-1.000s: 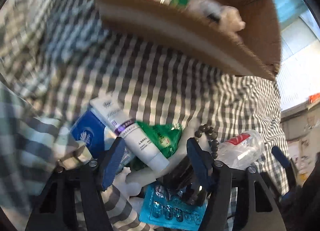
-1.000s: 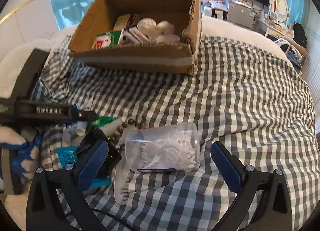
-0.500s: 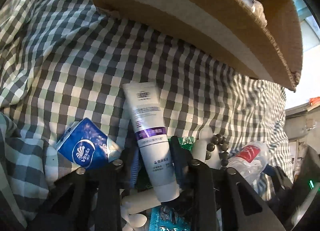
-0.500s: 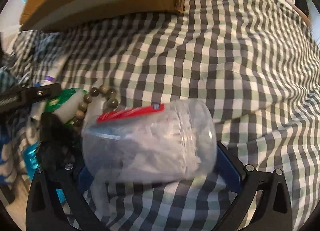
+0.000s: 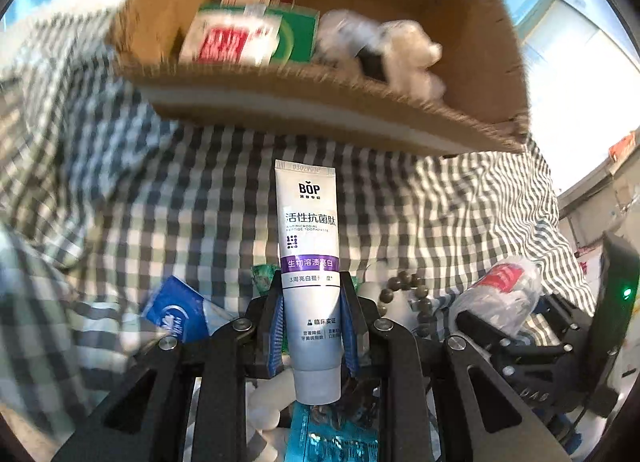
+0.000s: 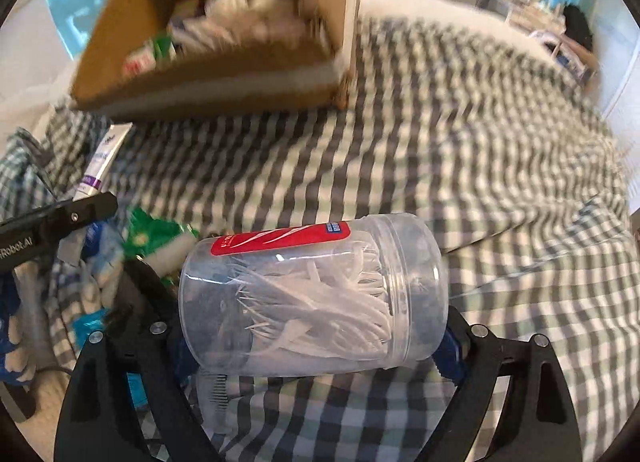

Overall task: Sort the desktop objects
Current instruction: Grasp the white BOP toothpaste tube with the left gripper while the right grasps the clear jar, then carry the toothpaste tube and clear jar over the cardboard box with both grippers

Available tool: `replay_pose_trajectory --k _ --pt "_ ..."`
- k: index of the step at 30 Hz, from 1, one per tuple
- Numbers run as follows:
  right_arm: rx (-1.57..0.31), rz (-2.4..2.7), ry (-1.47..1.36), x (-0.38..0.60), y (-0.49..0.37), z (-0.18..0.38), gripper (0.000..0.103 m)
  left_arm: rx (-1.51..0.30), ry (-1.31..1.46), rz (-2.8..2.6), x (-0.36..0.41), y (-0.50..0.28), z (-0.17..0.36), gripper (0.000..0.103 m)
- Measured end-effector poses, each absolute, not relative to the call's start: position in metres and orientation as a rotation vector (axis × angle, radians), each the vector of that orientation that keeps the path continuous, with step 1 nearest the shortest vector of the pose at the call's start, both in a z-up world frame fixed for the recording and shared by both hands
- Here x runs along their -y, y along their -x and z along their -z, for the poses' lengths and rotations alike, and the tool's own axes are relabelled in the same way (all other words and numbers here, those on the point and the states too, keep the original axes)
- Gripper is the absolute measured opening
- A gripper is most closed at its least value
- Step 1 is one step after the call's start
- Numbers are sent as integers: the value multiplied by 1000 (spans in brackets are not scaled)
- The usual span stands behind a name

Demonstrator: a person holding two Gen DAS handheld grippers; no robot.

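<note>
One tube (image 5: 310,286) clamped in left gripper (image 5: 311,326), one jar (image 6: 316,298) between closing right gripper (image 6: 316,342) jaws, one box (image 5: 320,102) at twelve o'clock.

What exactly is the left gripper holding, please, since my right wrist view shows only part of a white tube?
Observer: A white BOP toothpaste tube with a purple band, clamped near its cap end by the left gripper.
Operator: Which way does it point?
Observer: Its crimped end points toward the cardboard box; the cap faces the camera.
Operator: Is anything lying between it and my jar?
Observer: Yes, a string of dark beads lies between the tube and the floss-pick jar.
</note>
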State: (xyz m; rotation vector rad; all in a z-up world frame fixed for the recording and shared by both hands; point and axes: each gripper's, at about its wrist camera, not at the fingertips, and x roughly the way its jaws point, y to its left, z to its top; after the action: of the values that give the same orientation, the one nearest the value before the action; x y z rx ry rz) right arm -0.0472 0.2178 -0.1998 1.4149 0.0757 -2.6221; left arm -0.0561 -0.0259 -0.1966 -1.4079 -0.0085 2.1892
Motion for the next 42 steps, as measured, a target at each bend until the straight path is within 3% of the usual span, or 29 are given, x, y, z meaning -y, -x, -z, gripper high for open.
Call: replay_pose_trajectory --k 16,21,26,42 --pt "75 2837 -685 -213 3 86 89 -75 883 -2404 28 8 93 24" --pt "108 2808 -552 -203 -8 37 89 -74 732 -2462 37 -6 56 24" --pt "6 2842 -463 -186 1 2 89 -78 615 -2491 38 -12 28 24" --pt "0 2816 -181 -161 37 -62 89 -36 360 -2542 48 20 -67 24"
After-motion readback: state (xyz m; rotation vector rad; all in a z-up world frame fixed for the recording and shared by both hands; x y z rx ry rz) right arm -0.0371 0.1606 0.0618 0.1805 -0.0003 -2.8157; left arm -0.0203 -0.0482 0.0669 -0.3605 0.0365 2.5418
